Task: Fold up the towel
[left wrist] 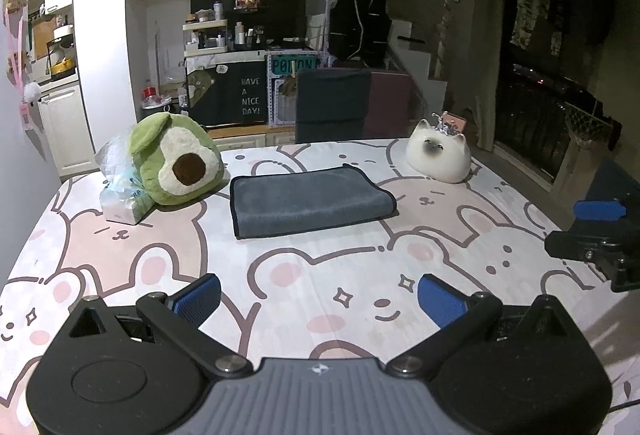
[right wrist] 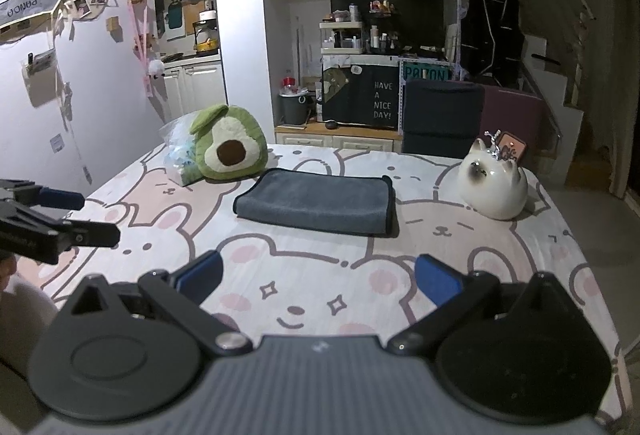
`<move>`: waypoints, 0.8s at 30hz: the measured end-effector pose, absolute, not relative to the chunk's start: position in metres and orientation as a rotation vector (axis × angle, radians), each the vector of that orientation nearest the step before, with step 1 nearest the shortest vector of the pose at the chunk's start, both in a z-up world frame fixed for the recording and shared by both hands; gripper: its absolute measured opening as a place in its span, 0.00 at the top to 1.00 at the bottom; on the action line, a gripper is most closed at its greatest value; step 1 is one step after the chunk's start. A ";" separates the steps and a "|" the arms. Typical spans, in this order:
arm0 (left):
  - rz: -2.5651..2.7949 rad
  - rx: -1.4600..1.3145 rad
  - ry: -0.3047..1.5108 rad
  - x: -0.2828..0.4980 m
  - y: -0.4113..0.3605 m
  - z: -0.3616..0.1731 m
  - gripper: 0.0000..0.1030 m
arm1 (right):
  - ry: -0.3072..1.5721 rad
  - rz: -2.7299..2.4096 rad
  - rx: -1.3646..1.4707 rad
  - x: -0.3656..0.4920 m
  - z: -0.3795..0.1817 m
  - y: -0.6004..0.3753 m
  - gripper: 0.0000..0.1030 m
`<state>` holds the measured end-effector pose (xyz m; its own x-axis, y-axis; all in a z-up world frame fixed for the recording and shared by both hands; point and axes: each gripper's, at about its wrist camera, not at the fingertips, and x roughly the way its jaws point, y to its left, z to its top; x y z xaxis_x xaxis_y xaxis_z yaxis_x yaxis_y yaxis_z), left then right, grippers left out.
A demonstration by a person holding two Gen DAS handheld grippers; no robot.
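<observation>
The left tool (left wrist: 319,299) is held wide apart, with nothing between its blue pads (left wrist: 199,297). It is held over the surface (left wrist: 320,267), which is covered with a pink and white bunny cloth. The right tool (right wrist: 318,281) is spread wide too, and nothing is gripped by it. Neither tool is touching the towel.

The grey towel (left wrist: 308,199) is seen lying flat in the middle of the surface, already folded over into a thick pad, well apart from both tools. A green avocado plush (left wrist: 176,159) is placed just to its left, leaning on a plastic pack (left wrist: 120,191) that is partly hidden behind it. A white cat figure (left wrist: 439,153) is set off to the right.

Only the tip of the right tool is seen at the edge of the left view, so the rest is cut off. The room at the back is dark, and the small things on the shelves cannot be made out.
</observation>
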<state>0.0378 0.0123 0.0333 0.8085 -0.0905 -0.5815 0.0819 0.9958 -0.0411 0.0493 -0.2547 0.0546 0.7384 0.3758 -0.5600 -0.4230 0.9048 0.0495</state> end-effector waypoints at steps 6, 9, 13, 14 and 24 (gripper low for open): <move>-0.089 0.000 0.621 0.025 0.009 0.030 0.00 | 0.591 0.432 -0.091 0.041 0.052 -0.255 0.00; -0.088 -0.005 0.621 0.019 0.009 0.027 0.00 | 0.585 0.437 -0.093 0.038 0.051 -0.256 0.00; -0.093 -0.001 0.622 0.014 0.008 0.025 0.00 | 0.587 0.452 -0.095 0.034 0.050 -0.258 0.00; -0.094 -0.001 0.621 0.013 0.008 0.024 0.00 | 0.587 0.452 -0.098 0.034 0.050 -0.258 0.00; -0.110 0.004 0.620 0.010 0.005 0.021 0.00 | 0.605 0.475 -0.082 0.032 0.047 -0.261 0.00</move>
<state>0.0097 0.0054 0.0211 0.8081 -0.1017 -0.5802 0.1041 0.9941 -0.0292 0.0321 -0.2613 0.0468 0.7184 0.4054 -0.5653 -0.4526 0.8895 0.0627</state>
